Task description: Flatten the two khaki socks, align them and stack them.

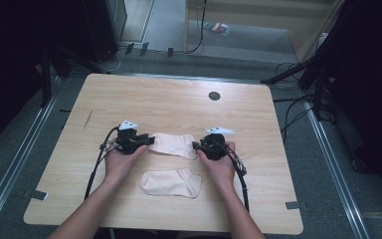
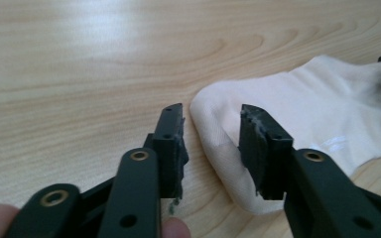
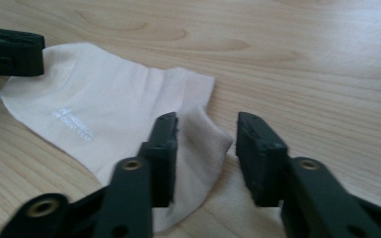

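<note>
Two pale cream ankle socks lie flat on the wooden table. The far sock stretches between my two grippers; the near sock lies free between the person's forearms. My left gripper is at the far sock's toe end. In the left gripper view, the toe sits between the left gripper's parted jaws, and a gap shows beside it. My right gripper is at the cuff end. The cuff lies between the right gripper's parted jaws, unpinched.
A dark round grommet hole sits toward the table's far edge. Cables and dark stands crowd the floor beyond and beside the table. Grey tape tabs mark the near corners.
</note>
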